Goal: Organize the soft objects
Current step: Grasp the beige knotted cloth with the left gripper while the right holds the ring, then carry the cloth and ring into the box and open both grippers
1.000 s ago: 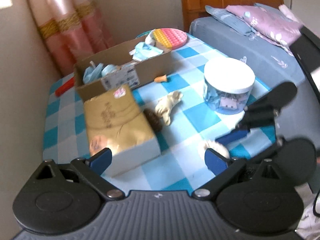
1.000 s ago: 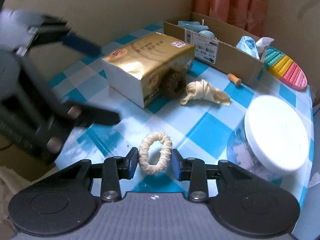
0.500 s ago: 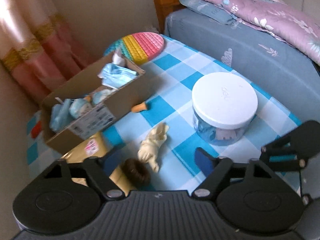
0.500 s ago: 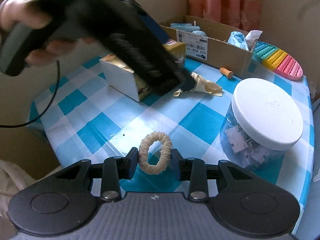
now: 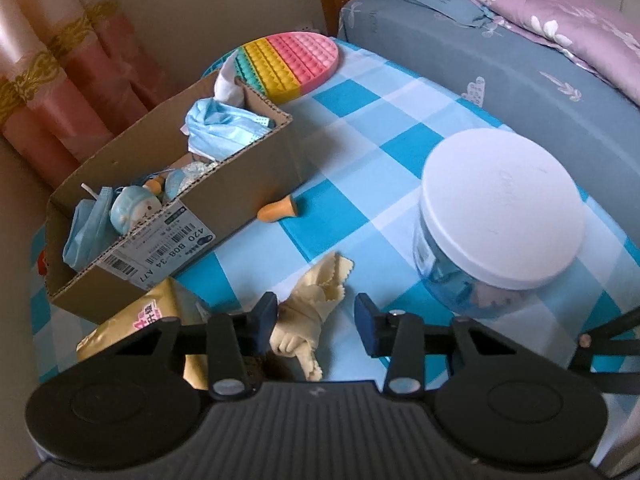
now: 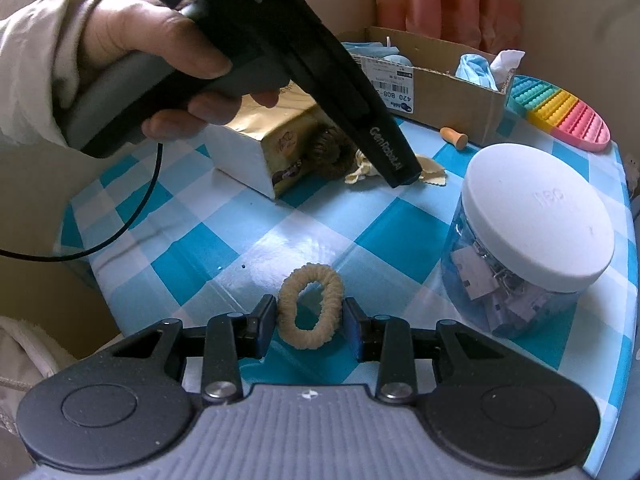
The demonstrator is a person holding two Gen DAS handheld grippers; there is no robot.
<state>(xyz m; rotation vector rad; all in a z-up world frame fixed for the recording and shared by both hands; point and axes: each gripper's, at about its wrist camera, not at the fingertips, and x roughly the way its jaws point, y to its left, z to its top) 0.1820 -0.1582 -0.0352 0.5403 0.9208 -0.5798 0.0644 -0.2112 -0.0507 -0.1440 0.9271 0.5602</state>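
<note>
A knotted cream cloth lies on the checked table, also seen in the right wrist view. My left gripper is open and straddles it, pads a little apart from the cloth. A cream hair scrunchie sits between the pads of my right gripper, which touch its sides; the ring looks barely squeezed. A brown scrunchie lies by the gold tissue pack. The cardboard box holds blue masks and a small plush.
A clear jar with a white lid stands at the right, also in the right wrist view. A rainbow pop mat and an orange earplug lie behind. A bed borders the table.
My left gripper swung forward over the table, came down on the cream cloth and narrowed its jaws around it. My right gripper stayed put around the cream scrunchie.
</note>
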